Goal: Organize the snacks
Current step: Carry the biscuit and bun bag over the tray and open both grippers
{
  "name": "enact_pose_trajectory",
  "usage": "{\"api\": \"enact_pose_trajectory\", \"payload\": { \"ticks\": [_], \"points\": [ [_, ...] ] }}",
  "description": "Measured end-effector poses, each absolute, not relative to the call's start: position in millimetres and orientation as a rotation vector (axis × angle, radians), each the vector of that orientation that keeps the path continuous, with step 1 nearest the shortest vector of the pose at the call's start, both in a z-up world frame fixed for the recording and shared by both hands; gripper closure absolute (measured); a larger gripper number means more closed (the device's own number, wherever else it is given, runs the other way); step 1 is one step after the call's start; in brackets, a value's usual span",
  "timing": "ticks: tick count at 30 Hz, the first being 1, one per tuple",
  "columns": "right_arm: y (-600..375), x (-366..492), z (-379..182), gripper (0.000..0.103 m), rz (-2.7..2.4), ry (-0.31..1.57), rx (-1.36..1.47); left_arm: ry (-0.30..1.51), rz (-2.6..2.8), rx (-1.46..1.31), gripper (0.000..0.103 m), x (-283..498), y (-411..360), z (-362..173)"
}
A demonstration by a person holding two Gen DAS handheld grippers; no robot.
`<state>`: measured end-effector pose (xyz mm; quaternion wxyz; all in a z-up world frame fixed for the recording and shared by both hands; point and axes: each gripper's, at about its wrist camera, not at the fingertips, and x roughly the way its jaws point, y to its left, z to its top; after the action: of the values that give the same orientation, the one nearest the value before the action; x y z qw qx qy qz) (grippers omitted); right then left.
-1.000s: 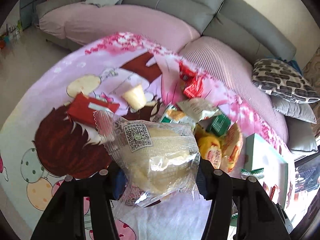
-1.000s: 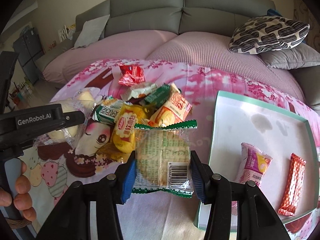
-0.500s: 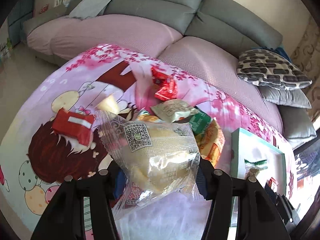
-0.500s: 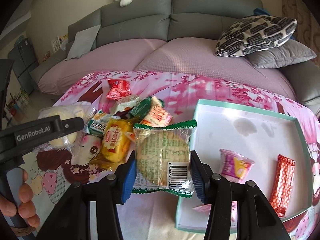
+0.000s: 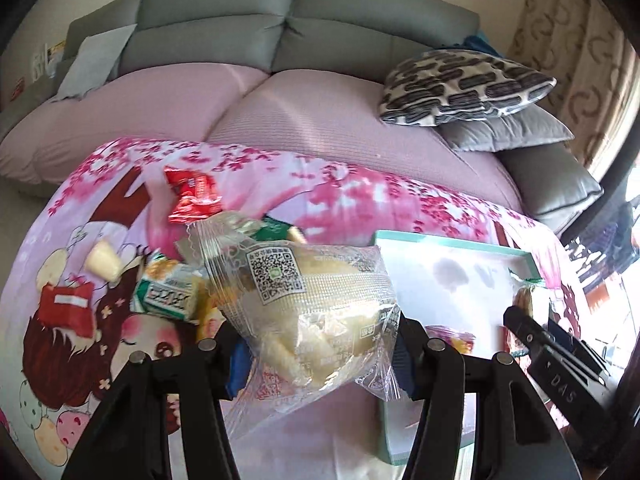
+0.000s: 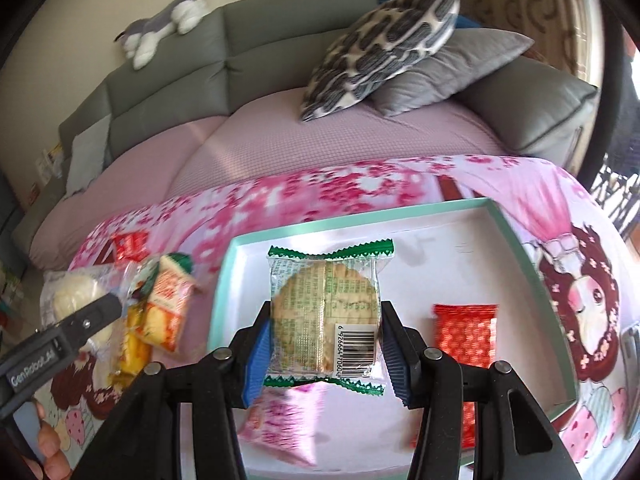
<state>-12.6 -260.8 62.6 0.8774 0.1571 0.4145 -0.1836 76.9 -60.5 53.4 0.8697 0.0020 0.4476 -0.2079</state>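
As both views swung from the snack pile (image 5: 176,288) at nine o'clock toward the tray (image 6: 224,280), my right hand-held gripper (image 6: 324,356) was pinching the biscuit pack (image 6: 326,316) above it, my left hand-held gripper (image 5: 316,354) pinching the bread bag (image 5: 304,312) beside it; both looked near drop-off.

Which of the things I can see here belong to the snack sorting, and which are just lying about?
Part of the job:
- bread bun pack in left gripper
- biscuit pack in right gripper
- teal-rimmed tray
- red packet and pink packet in tray
- loose snack pile

Lying about:
- patterned cushion
- grey cushion
- plush toy
- sofa
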Motion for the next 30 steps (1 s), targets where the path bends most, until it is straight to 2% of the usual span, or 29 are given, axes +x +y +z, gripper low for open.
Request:
{"api": "enact_pose_trajectory", "payload": {
  "ticks": [7,30],
  "points": [
    [-297.1,-22.6,60.2,0.050,-0.449,0.839,0.378,0.923,-0.533,0.049,0.044,75.0,-97.9,49.6],
    [-315.3,-0.5,7.3,0.050,-0.497,0.942,0.345,0.984,-0.659,0.145,0.044,96.9,-185.7,-0.4]
  ]
}}
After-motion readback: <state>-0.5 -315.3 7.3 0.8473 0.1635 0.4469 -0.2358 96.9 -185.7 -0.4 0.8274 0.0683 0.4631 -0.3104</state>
